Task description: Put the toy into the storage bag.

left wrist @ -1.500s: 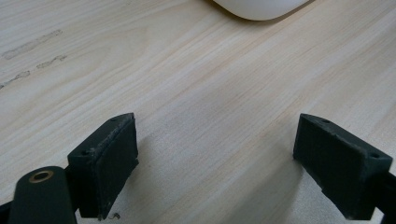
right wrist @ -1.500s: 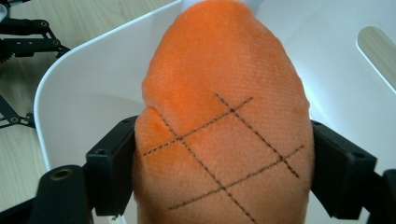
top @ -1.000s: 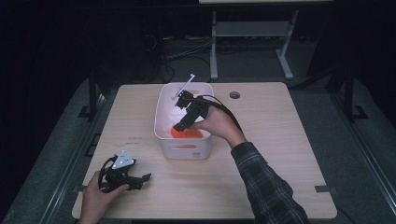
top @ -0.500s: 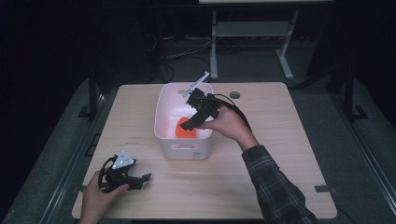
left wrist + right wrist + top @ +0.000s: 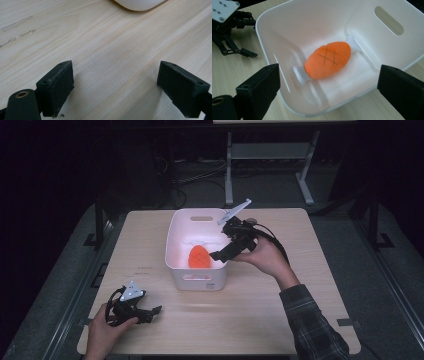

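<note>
1. Counter point(image 5: 280, 310): pale wood-grain top, matte, with rounded corners; faint scuff marks show near its left side. It stands on grey carpet in a dark room, with a metal frame behind.
2. Tub point(image 5: 176, 251): white smooth plastic, rounded walls, slot handles, standing mid-counter.
3. Toy meat point(image 5: 327, 59): soft orange oval with a stitched crosshatch and white bone ends, lying flat on the tub floor.
4. Right tongs point(image 5: 329, 82): jaws spread wide and empty, held above the tub's right rim.
5. Left tongs point(image 5: 115, 86): black padded jaws spread, empty, low over the counter's front left, well apart from the tub.
</note>
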### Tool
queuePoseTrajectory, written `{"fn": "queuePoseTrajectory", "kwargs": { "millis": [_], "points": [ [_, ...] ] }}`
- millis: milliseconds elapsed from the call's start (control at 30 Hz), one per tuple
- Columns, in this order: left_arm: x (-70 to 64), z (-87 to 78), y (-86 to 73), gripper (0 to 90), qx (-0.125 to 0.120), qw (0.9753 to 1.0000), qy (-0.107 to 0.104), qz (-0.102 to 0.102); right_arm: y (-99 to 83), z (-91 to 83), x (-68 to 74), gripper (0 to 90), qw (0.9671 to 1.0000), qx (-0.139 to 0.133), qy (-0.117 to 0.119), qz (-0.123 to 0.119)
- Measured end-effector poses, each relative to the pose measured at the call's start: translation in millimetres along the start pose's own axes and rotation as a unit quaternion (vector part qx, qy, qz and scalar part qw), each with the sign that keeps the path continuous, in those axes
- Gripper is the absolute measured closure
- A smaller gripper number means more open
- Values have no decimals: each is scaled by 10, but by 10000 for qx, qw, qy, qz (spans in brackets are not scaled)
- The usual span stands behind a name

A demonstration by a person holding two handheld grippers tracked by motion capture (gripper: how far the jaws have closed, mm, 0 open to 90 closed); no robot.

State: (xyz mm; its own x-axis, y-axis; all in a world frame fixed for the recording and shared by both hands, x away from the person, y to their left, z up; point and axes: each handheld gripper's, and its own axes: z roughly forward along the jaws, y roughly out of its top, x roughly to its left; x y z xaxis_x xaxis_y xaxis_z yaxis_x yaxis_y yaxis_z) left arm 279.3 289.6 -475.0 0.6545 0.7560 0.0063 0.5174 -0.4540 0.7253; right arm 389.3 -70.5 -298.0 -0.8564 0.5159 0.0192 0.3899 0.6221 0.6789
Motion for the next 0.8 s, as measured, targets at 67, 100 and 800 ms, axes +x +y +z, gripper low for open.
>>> {"fn": "queuePoseTrajectory", "kwargs": {
  "millis": [67,100,800],
  "points": [
    [0,0,0,129,-2,10000,0,-1,-65,-62,-14,32,10000,-21,-28,27],
    [0,0,0,129,-1,10000,-1,-1,-102,-90,-23,31,10000,-50,-44,40],
    [0,0,0,129,1,10000,0,3,-1216,-269,-67,31,9968,-317,-390,619]
  ]
}}
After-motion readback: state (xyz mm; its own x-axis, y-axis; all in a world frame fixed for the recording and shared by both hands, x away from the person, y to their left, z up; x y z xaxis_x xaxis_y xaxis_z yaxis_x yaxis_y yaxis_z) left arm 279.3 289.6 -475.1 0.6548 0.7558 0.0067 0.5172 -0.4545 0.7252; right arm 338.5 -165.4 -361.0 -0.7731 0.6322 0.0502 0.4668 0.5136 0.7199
